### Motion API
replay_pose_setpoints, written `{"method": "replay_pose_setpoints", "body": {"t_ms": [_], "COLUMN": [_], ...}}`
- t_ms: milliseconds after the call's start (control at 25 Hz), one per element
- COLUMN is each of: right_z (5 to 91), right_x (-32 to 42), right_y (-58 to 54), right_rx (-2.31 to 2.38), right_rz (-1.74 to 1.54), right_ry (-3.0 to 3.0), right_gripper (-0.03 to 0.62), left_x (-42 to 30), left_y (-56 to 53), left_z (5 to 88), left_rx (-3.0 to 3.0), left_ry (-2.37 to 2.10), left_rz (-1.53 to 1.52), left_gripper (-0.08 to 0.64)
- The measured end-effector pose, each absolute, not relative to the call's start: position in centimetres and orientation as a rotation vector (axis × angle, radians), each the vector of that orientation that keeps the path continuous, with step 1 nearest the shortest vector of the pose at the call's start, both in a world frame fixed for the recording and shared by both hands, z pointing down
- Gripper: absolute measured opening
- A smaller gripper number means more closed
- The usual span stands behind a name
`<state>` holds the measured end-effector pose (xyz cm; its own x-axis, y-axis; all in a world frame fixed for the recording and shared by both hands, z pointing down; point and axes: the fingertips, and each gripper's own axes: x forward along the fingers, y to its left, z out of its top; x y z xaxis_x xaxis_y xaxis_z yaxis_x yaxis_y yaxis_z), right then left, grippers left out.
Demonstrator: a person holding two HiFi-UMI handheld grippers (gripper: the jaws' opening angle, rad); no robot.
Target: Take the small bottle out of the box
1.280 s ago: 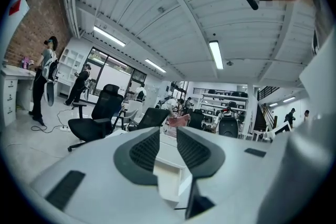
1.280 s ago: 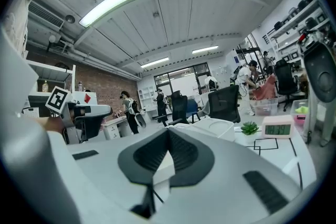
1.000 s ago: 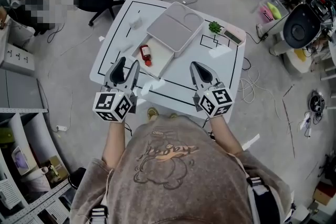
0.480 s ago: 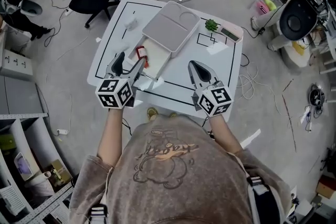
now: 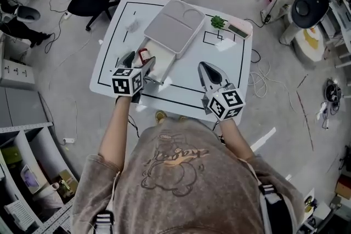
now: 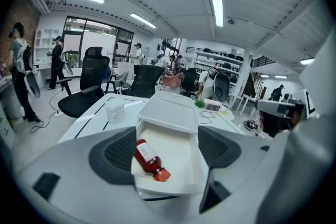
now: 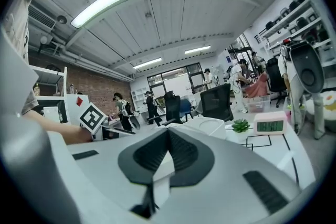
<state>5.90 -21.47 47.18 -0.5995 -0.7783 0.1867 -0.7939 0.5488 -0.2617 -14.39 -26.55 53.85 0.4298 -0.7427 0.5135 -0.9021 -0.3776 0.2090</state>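
Head view: a white table point(image 5: 225, 71) is seen from above. The open box point(image 5: 164, 66) is set on its left half, and the lid point(image 5: 174, 24) is folded back toward the far edge. The left gripper point(image 5: 139, 58) is held at the box's near end. Its jaws have just been opening and are spread wide; the tray's near end and the small bottle point(image 6: 148, 156) are seen between them, and the pads are kept clear of the bottle. The tray is bounded by low raised walls at the near end and along the sides. The bottle is found in the tray's left half, with bare floor left to its right. It is laid on its side with its long axis run diagonally: the red cap is pointed toward the gripper and rightward, the base away and to the left. The right gripper point(image 5: 207, 68) is held over the near right part of the table, well apart from the box, its jaws brought together on nothing. Bare tabletop is left between box and right gripper. A small plant point(image 5: 218, 21) and a clock point(image 5: 240, 27) are placed at the far right corner.
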Motion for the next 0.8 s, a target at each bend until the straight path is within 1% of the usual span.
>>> {"method": "replay_pose_setpoints", "body": {"t_ms": [440, 800], "right_z": [47.8, 48.1], "right_x": [7.6, 8.9], "right_y": [-22.2, -22.7], "right_rx": [1.432, 1.455], "right_rz": [0.529, 0.544], "right_ry": [-2.704, -2.695], "right_gripper": [-0.002, -0.003], "left_x": [-14.0, -14.7], "left_y": [-28.1, -28.4], "left_z": [60.6, 63.7], "left_rx": [2.090, 1.942], "left_ry": [-1.283, -1.246], "left_rz": [0.827, 1.101], "left_gripper": [0.359, 0.359]}}
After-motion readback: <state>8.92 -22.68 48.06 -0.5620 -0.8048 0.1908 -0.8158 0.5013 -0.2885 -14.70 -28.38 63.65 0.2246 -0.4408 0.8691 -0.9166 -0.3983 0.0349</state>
